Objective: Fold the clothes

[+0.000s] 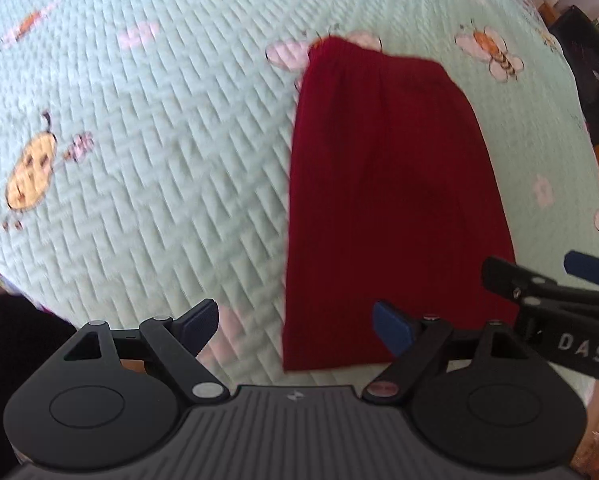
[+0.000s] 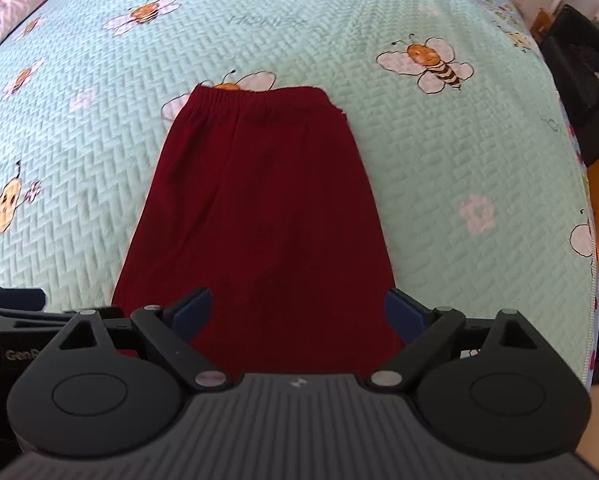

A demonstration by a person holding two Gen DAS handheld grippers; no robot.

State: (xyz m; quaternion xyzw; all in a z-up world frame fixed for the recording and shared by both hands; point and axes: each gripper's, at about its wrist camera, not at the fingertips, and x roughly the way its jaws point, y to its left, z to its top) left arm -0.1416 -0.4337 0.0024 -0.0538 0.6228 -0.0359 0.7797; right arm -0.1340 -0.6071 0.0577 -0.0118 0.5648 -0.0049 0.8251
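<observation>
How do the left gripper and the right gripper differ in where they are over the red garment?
The right gripper is centred over the red garment, cloth showing between its fingers; the left gripper sits off the garment's left edge, mostly quilt between its fingers. Both are open, point downward and hold nothing.

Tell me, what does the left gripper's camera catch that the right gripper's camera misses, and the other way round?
Only the left view shows the near hem of the red garment, lying flat and free, and the right gripper entering at the right edge. Only the right view shows the elastic waistband sharply, plus faint lettering on the quilt. Both show the garment on the bee-print quilt, with the open left gripper and the right gripper holding nothing.
</observation>
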